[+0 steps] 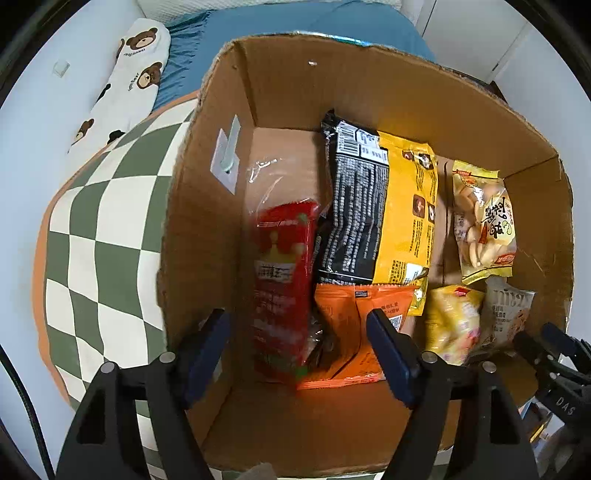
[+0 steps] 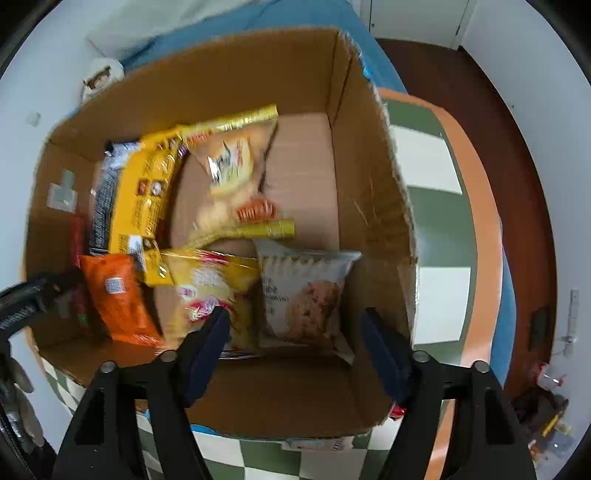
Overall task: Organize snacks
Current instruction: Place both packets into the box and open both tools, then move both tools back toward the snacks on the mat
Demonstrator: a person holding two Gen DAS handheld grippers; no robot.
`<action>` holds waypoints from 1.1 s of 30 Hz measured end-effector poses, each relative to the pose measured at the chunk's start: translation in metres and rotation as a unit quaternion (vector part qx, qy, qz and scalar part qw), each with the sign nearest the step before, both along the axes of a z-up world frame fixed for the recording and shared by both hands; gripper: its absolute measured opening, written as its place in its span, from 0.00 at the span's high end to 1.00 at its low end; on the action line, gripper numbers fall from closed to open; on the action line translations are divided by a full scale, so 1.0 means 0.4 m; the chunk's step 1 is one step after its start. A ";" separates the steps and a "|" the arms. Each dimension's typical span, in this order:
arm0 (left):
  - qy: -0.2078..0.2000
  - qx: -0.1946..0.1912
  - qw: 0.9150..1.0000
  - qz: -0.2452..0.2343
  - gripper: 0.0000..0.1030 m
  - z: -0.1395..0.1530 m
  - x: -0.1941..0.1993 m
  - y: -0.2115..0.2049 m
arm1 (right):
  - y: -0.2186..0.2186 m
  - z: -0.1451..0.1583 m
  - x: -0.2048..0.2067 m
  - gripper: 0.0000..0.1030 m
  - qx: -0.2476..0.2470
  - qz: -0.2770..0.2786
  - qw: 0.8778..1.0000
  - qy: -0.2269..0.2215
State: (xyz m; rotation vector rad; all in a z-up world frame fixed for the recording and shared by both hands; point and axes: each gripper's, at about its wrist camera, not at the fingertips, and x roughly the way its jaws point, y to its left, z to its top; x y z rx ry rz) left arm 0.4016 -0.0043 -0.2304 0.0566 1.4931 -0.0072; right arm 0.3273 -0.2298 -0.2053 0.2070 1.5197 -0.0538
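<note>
An open cardboard box (image 1: 369,92) holds several snack packs. In the left wrist view a red pack (image 1: 282,280) stands by the left wall, then a black pack (image 1: 351,206), a yellow pack (image 1: 406,210), an orange pack (image 1: 354,332), and pale bags (image 1: 484,225) on the right. My left gripper (image 1: 301,350) is open above the red and orange packs and holds nothing. My right gripper (image 2: 295,350) is open over the box's (image 2: 369,192) near wall, above a yellow bag (image 2: 210,291) and a grey cookie pack (image 2: 306,295). It holds nothing.
The box sits on a green-and-white checked cushion (image 1: 99,240) with an orange border. A bear-print pillow (image 1: 129,77) and blue bedding (image 1: 295,22) lie behind. Dark wood floor (image 2: 498,110) and small clutter (image 2: 546,406) lie to the right. The right gripper shows at the left view's edge (image 1: 554,354).
</note>
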 end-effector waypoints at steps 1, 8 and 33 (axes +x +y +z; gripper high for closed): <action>-0.002 -0.003 1.000 0.003 0.27 -0.001 -0.002 0.001 | 0.004 -0.006 0.001 0.25 0.002 0.003 1.000 0.002; -0.004 -0.025 1.000 0.005 0.27 0.013 -0.030 0.001 | 0.018 0.001 -0.003 0.22 -0.002 0.001 1.000 -0.002; -0.161 -0.045 0.986 -0.017 0.27 0.285 -0.245 -0.016 | 0.083 0.270 -0.147 0.22 -0.018 0.009 0.990 -0.138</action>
